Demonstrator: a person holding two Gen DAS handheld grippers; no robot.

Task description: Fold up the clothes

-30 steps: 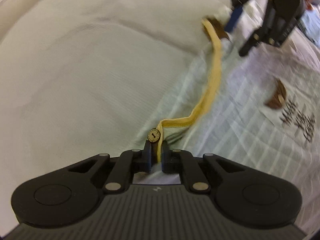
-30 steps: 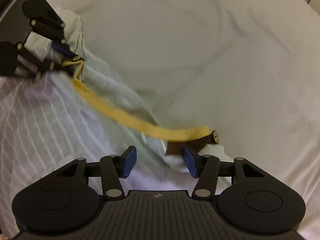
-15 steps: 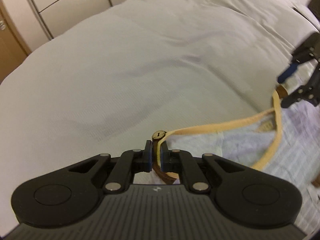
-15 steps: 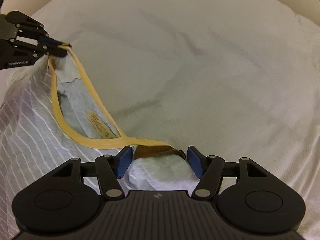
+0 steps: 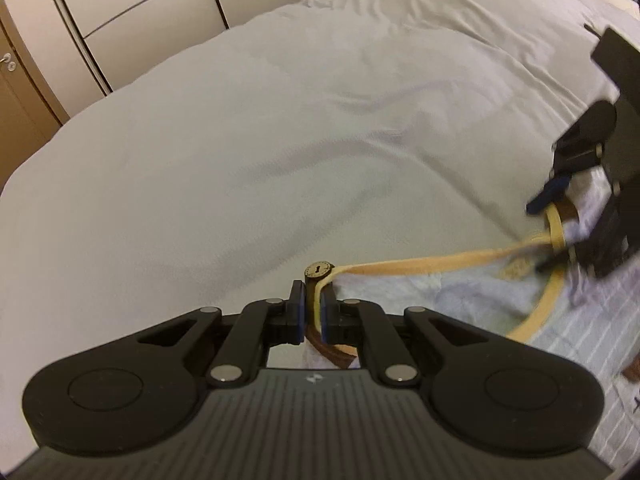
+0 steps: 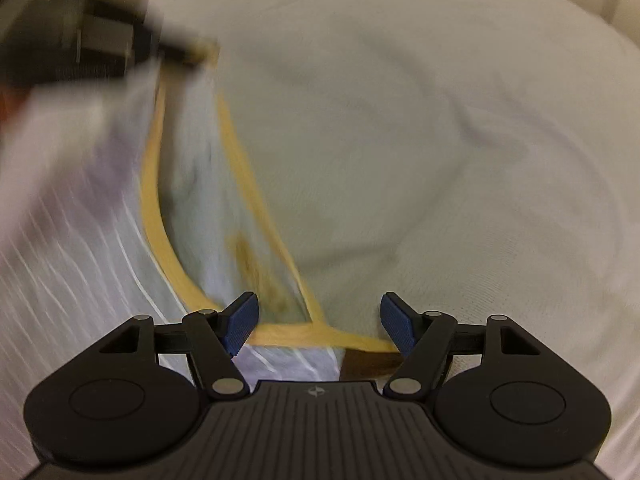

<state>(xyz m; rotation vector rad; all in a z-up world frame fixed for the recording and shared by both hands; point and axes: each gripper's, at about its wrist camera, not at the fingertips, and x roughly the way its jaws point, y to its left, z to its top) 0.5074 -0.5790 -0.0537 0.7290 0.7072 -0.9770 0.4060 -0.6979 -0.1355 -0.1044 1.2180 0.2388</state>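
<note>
A pale blue striped garment (image 5: 460, 300) with a yellow neckline trim (image 5: 420, 265) lies on the bed. My left gripper (image 5: 311, 300) is shut on the trim at one shoulder, just below a brown tab with a round button (image 5: 319, 270). The trim runs in a loop to my right gripper (image 5: 554, 232) at the far right. In the right wrist view the right gripper (image 6: 319, 320) stands open. The trim (image 6: 248, 176) and the other brown tab (image 6: 368, 362) lie between its blue pads (image 6: 240, 326), which do not press on them. The left gripper (image 6: 188, 54) is a blur at top left.
The pale bedcover (image 5: 280, 140) spreads wide and wrinkled beyond the garment. White wardrobe doors (image 5: 120, 12) and a brown door (image 5: 16, 92) stand past the bed's far left edge.
My left gripper has risen and rolled with the trim in it, and the neckline has spread into a loop. The right gripper's jaws stand wider apart and it has shifted over the shoulder.
</note>
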